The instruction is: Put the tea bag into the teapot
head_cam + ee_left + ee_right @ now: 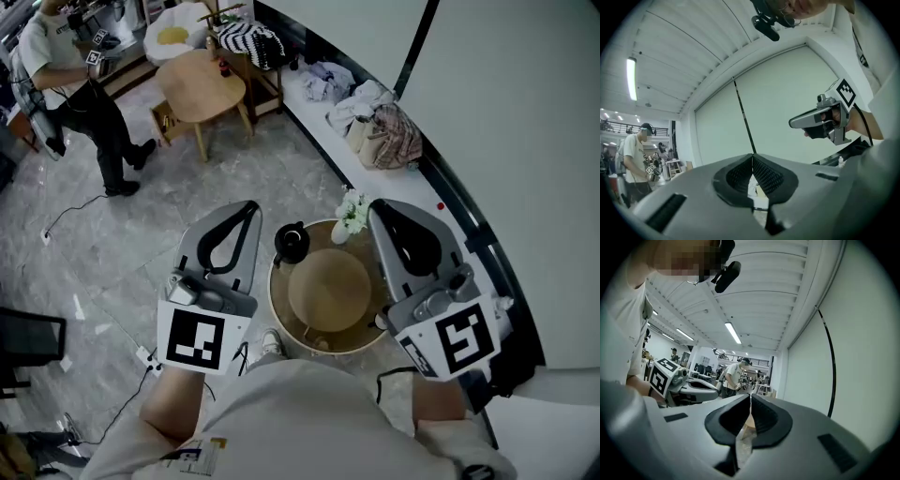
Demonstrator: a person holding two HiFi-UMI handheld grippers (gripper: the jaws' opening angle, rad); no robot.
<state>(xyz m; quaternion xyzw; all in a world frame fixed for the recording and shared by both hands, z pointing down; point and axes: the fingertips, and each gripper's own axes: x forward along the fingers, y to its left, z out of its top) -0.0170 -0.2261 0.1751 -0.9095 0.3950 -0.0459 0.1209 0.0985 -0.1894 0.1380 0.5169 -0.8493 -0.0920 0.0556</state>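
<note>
A black teapot (292, 243) stands at the far left rim of a small round table (277, 305) that carries a round woven mat (328, 289). I see no tea bag in any view. My left gripper (252, 207) is held up left of the table, and my right gripper (376, 207) is held up over its right side. Both point away from me and upward. In the left gripper view the jaws (752, 157) meet with nothing between them. The right gripper's jaws (750, 396) also meet, empty. Each gripper shows in the other's view: right gripper (820, 120), left gripper (689, 385).
A small vase of white flowers (349, 216) stands at the table's far edge. A long white ledge with clothes and a bag (380, 131) runs along the wall on the right. A wooden round table (200, 86) and a standing person (70, 70) are farther off. Cables (150, 361) lie on the floor.
</note>
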